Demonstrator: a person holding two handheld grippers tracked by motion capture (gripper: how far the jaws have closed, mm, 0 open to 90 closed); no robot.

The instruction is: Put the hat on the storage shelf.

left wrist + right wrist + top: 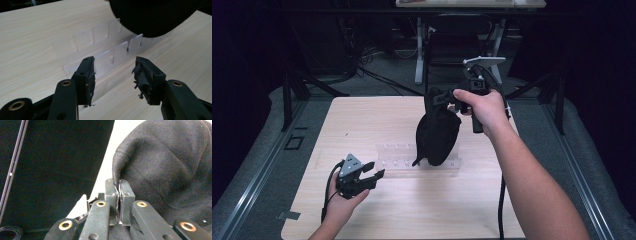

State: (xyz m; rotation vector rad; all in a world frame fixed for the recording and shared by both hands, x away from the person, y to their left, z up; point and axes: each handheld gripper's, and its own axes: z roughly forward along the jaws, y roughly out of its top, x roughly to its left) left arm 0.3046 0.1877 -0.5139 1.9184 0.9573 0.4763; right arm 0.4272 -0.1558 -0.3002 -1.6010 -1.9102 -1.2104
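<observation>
One black cloth bag (pixel 437 136) hangs over the far right part of the clear slotted rack (pixel 397 161), its rounded bottom touching or just above the rack's right end; from the left gripper view I cannot tell which. The right gripper (pixel 451 100) holds it from above: its fingers (pixel 125 195) are clenched on a thin fold of the bag's edge (pixel 116 173), pinching cloth alone.

The left gripper (pixel 376 170) hovers near the rack's left end, apart from the bag, fingers (pixel 87 75) spread with nothing between them (the pad linings look frayed).

What could go wrong, as I judge it: the pinch takes in only a narrow hem, so the cloth could slide out under its own weight and the bag slump onto the rack. The rack is light, clear plastic; a swinging bag or a nudge from the left gripper could shove or tip it across the bench (pixel 362 120).

Count: one bag, one rack with two slotted walls, two grippers, one bench.
</observation>
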